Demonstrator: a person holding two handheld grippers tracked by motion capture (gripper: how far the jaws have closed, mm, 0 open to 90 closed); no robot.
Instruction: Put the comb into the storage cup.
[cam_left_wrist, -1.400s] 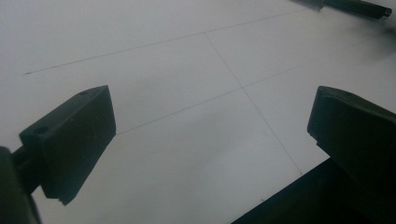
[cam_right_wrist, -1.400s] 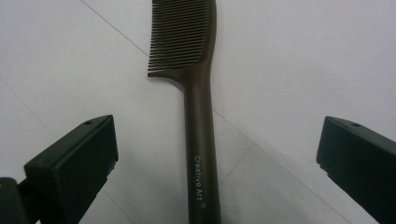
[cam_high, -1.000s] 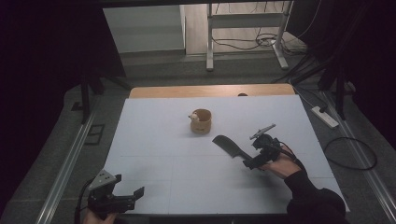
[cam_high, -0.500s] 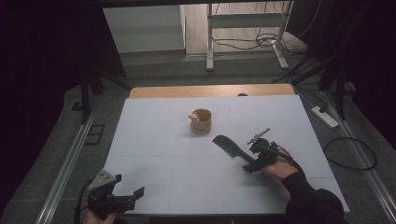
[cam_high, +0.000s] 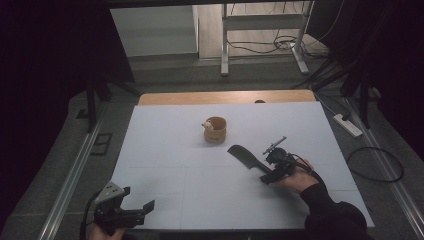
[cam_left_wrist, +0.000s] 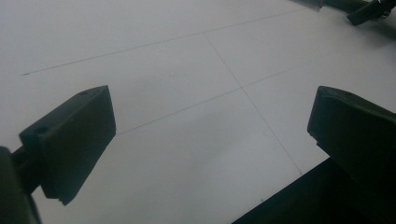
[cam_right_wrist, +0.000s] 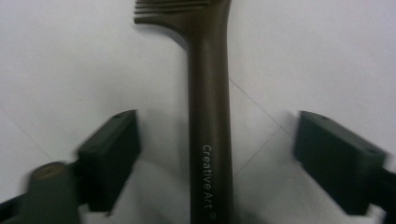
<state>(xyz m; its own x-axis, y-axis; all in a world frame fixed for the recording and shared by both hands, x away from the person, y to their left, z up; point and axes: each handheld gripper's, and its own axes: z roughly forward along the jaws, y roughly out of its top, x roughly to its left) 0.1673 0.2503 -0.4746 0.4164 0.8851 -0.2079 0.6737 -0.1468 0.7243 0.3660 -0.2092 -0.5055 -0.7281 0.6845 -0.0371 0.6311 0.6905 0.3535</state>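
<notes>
Field notes, one moment. High view: my right tongs (cam_high: 270, 176) sit right of centre of the frame, low over the white surface (cam_high: 165, 150), aimed up and left along a dark comb (cam_high: 247, 157) that lies flat there, teeth end toward the frame's middle. A small wooden cup (cam_high: 215, 130) stands above and left of the comb, well apart, with a pale round thing at its rim that I cannot identify. My left tongs (cam_high: 142, 210) rest at the lower left of the frame, near the surface's front edge, far from the comb. Right gripper view adds what the high view cannot: the comb's handle (cam_right_wrist: 210, 140) runs straight up the middle of the frame between my two jaws, lettering "Creative Art" on it, teeth at the top edge; the jaws have just been closing, yet bare surface shows on each side of the handle, so the pads are not pressing it. Left gripper view: my left tongs (cam_left_wrist: 210, 140) stand wide apart over bare surface with faint seam lines, nothing between them; the comb's tip (cam_left_wrist: 310, 3) and my right tongs (cam_left_wrist: 371, 10) peek in at the upper right corner.
</notes>
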